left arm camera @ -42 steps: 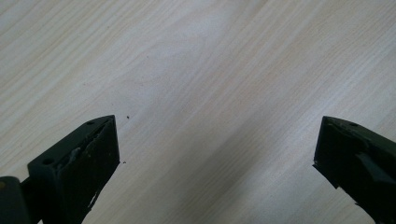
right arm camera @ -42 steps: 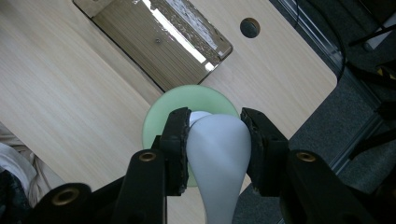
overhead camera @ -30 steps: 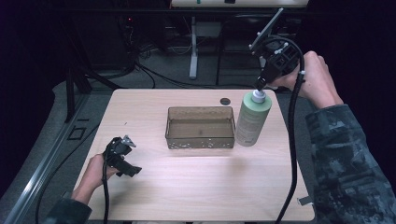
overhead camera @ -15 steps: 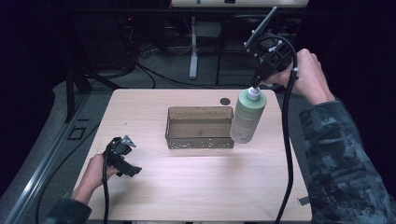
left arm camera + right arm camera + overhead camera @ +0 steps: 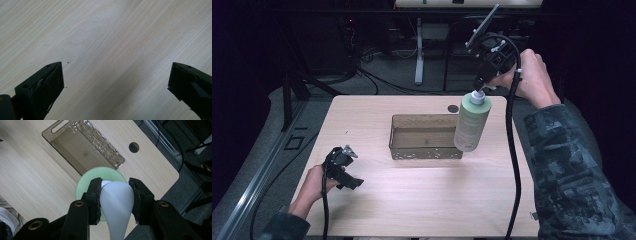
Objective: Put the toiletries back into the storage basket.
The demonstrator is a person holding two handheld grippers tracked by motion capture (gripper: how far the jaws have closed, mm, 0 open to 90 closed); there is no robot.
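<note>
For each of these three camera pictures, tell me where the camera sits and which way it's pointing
High view: above the person's side, looking forward and down on the table; both forearms, left gripper, right gripper.
Left gripper view: on the left gripper, facing bare tabletop; open jaws.
Right gripper view: on the right gripper, looking straight down; jaws clamp the pump head.
Shared: green bottle and brown bin, in the high and right gripper views.

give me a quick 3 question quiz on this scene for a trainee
1. True or false: the right tongs grip the green bottle by its pump top.
2. Which tongs stand open over bare table: A left, B right?
3. Fill in: the brown tray holds ____.

Key: 1 true. 2 A. 3 nothing.
</note>
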